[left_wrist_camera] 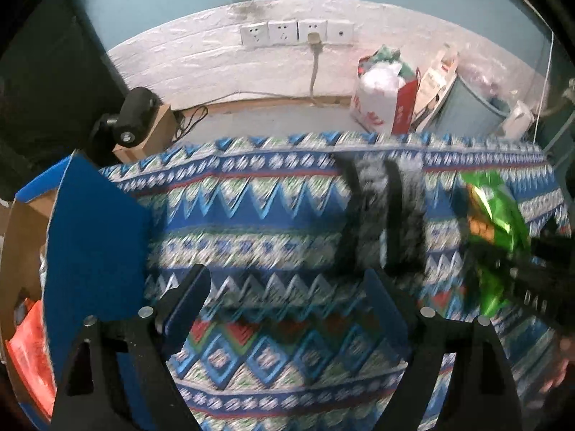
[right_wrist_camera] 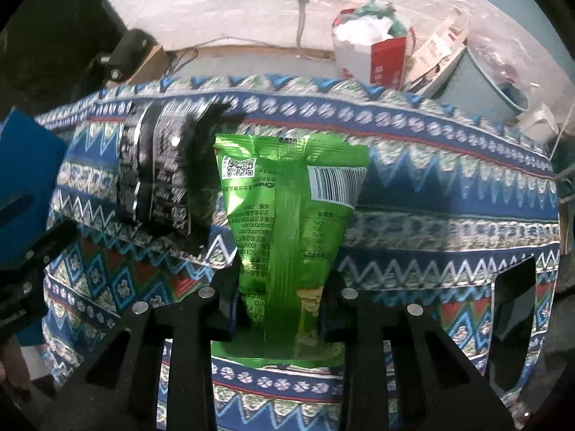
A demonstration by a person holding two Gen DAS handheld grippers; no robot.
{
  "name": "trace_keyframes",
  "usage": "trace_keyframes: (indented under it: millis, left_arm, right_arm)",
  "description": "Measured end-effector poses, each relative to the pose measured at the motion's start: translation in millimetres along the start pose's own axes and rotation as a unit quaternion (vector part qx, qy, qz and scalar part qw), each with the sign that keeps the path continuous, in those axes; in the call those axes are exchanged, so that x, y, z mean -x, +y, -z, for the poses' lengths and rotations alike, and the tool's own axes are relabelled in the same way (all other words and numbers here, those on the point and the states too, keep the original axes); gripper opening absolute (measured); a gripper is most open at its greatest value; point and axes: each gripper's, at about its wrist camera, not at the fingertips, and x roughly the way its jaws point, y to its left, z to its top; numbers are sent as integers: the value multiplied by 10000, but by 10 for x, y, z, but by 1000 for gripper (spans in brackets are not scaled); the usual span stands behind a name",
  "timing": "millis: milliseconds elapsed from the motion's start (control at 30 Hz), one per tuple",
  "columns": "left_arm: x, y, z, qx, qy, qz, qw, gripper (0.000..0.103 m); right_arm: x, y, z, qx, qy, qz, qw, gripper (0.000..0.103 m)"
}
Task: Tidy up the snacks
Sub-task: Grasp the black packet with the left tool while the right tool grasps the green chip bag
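Observation:
My right gripper (right_wrist_camera: 280, 287) is shut on a green snack bag (right_wrist_camera: 287, 208) and holds it upright above the patterned tablecloth (right_wrist_camera: 431, 215); the bag also shows at the right of the left wrist view (left_wrist_camera: 499, 222). A black-and-silver snack pack (right_wrist_camera: 161, 165) lies on the cloth to its left, and it shows blurred in the left wrist view (left_wrist_camera: 384, 212). My left gripper (left_wrist_camera: 287, 287) is open and empty above the cloth, next to a blue-sided cardboard box (left_wrist_camera: 90, 244) that holds an orange packet (left_wrist_camera: 32, 352).
Beyond the table's far edge stand a white and red bag (left_wrist_camera: 381, 97), a grey bin (left_wrist_camera: 474, 104) and a wall with sockets (left_wrist_camera: 294, 32). A black camera (left_wrist_camera: 136, 115) sits at the back left.

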Motion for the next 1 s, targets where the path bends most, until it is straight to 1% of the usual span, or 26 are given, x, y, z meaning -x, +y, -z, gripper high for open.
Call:
trace_keyframes:
  millis: [67,133,167,267,333,400,500,633,800,833,867,900,967,1000]
  left_arm:
    - [-16,-92,-83,34,-55,141,9999,89]
    - [-54,-163,-145,87,-46,260,9996,89]
    - [-86,-223,-184,117,-16,378,9992,89]
    - [-158,-361,-268,145,38,484,9987,89]
    - [-191,-450,-312,59,5,459,9989,89]
    - [-261,-532,-340,-69,1,332,9994,89]
    - [-407,-607,-362,-112,119,136,9998,89]
    - [-579,-630,-381,84,295,267,9992,89]
    - [-730,-662,-397,42,408,248,9988,88]
    - [-732,-673,-387,35,410,261,9988,86]
    - [-722,-661,-370,27,365,291,9989,77]
    - [-696,-651,-352,-10,274,289,9992,65]
    - [-654,-630,-323,-100,208,292,9993,57]
    - [-642,-620,-311,-130,207,300,9993,57]
  right_arm:
    - [33,-68,-4,-82,-48,-41,9999,29]
    - [51,-125,1,-105,-55,-64,9999,29]
    - [56,-159,8,-117,-54,-59,9999,29]
    - [67,-250,20,-137,-65,-4,9999,29]
    - [82,-326,28,-149,-75,41,9999,29]
    - [101,-377,39,-191,-92,37,9998,29]
    - [124,-437,56,-237,-120,-6,9996,29]
    - [137,-458,69,-226,-125,-44,9997,29]
    - [111,-458,70,-210,-87,-93,9997,29]
    - [107,-459,65,-192,-82,-94,9997,29]
    - [99,-460,59,-176,-81,-86,9998,29]
    - [94,-461,53,-160,-88,-63,9998,29]
    - [96,-444,59,-140,-93,-51,9998,29]
    - [98,-437,60,-132,-102,-53,9998,29]
